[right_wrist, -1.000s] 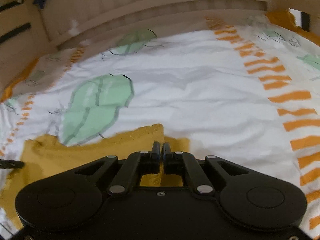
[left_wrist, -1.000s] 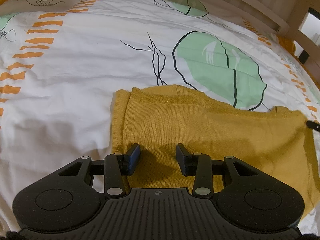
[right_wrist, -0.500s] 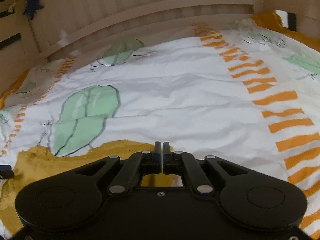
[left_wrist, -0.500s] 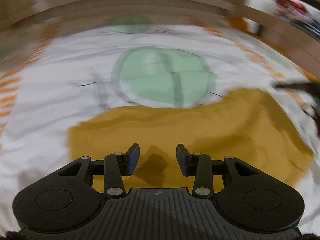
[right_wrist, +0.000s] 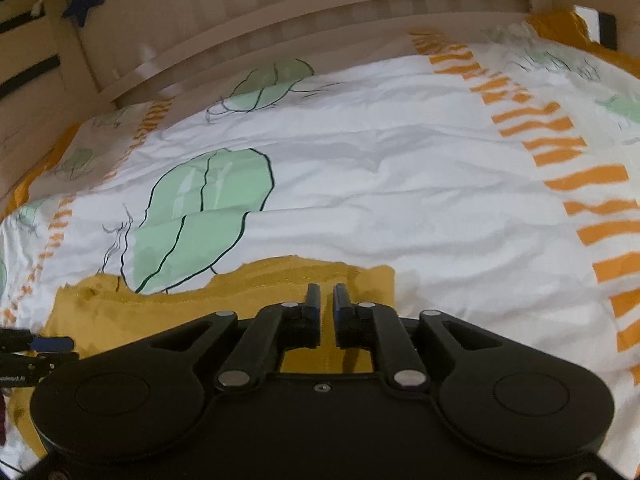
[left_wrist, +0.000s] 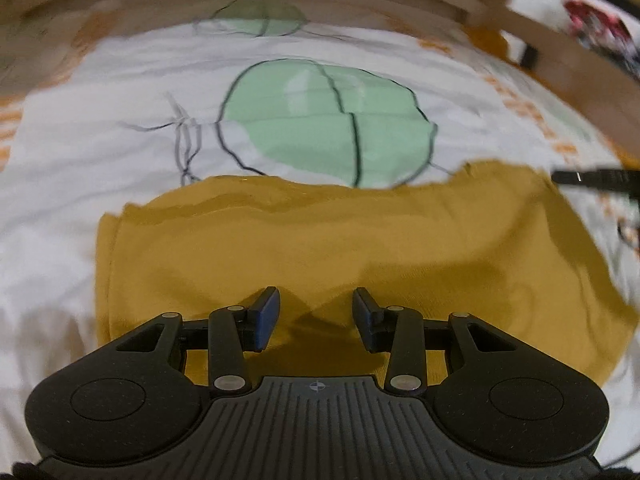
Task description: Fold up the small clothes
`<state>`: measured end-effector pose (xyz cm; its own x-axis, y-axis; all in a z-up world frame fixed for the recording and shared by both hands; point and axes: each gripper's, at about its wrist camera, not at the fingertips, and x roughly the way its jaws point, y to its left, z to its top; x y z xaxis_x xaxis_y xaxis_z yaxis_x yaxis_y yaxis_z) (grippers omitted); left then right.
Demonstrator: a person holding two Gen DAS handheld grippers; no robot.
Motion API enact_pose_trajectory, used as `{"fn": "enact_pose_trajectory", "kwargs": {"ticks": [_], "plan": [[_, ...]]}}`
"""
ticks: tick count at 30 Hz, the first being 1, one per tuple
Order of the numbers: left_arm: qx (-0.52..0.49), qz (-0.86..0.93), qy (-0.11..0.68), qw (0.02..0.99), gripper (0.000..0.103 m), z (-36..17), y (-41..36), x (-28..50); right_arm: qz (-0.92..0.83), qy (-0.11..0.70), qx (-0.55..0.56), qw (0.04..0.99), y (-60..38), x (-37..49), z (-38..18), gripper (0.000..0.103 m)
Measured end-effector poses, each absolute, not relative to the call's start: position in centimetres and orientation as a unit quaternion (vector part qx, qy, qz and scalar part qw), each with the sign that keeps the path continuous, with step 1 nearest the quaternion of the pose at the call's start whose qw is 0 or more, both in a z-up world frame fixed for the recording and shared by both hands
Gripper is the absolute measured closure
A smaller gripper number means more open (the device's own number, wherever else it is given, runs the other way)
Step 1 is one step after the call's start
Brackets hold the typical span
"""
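Changed since a second ago: the right gripper (right_wrist: 327, 294), then pinched shut at the garment's far edge, is parting its jaws, with nothing between them. Item: mustard knit garment (left_wrist: 320, 248), lying folded flat on the leaf-print duvet (left_wrist: 100, 132), likely released to settle. The left gripper (left_wrist: 316, 304), having shifted sideways, is hovering open and empty over the near edge.

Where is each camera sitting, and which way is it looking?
Left wrist: on the left gripper, looking down over the yellow garment on the bedspread; jaws open.
Right wrist: on the right gripper, over the garment's right end; jaws just opening, nothing between.
Shared: garment, bedspread, wooden rail.
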<state>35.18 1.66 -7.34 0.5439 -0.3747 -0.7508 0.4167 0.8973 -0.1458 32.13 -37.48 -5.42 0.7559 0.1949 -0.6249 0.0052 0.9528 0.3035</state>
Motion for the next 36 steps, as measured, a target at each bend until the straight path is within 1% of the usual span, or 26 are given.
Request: {"fn": "enact_pose_trajectory", "kwargs": {"ticks": [1,2,4,6,7,8,10,13,18,21,22,24,28,36], "plan": [[0.021,-0.222,0.421,0.88,0.064,-7.2,1.8,35.3,0.05,0.346,0.155,0.924,-37.8,32.1,-5.4,0.059],[0.022,-0.218,0.42,0.881,0.064,-7.0,1.8,35.2,0.049,0.346,0.163,0.922,-38.0,32.1,-5.4,0.045],[0.017,-0.207,0.422,0.883,0.064,-6.6,1.9,35.2,0.049,0.348,0.186,0.917,-38.6,32.0,-5.4,0.033],[-0.008,-0.199,0.43,0.881,0.062,-6.3,2.5,35.5,0.055,0.355,0.209,0.91,-39.1,32.0,-5.4,0.029],[-0.028,-0.194,0.435,0.879,0.061,-6.1,2.9,35.5,0.06,0.362,0.222,0.903,-39.4,32.0,-5.5,0.024],[-0.044,-0.189,0.441,0.876,0.058,-6.0,3.2,35.5,0.064,0.368,0.231,0.898,-39.6,32.1,-5.6,0.021],[-0.069,-0.181,0.449,0.872,0.056,-5.9,3.7,35.7,0.075,0.382,0.254,0.885,-40.0,32.1,-6.1,0.017],[-0.076,-0.172,0.453,0.871,0.055,-5.5,4.1,35.7,0.085,0.408,0.275,0.867,-40.4,32.0,-6.9,0.014],[-0.09,-0.166,0.457,0.869,0.053,-5.2,4.3,35.7,0.096,0.439,0.278,0.849,-40.6,31.1,-7.8,0.01],[-0.097,-0.162,0.461,0.867,0.053,-5.0,4.7,35.7,0.116,0.452,0.281,0.839,-40.6,30.7,-7.9,0.005],[-0.1,-0.162,0.462,0.866,0.053,-5.0,4.8,35.7,0.124,0.456,0.286,0.833,-40.7,30.6,-8.0,0.003],[-0.107,-0.162,0.465,0.864,0.053,-4.8,5.0,35.7,0.141,0.463,0.306,0.82,-40.8,30.2,-8.4,0.002],[-0.115,-0.16,0.466,0.863,0.053,-4.4,5.5,35.7,0.159,0.459,0.342,0.804,-41.3,29.3,-9.0,0.0],[-0.127,-0.154,0.471,0.859,0.052,-4.2,6.4,36.0,0.176,0.416,0.408,0.793,-42.3,29.2,-10.5,0.0]]}}
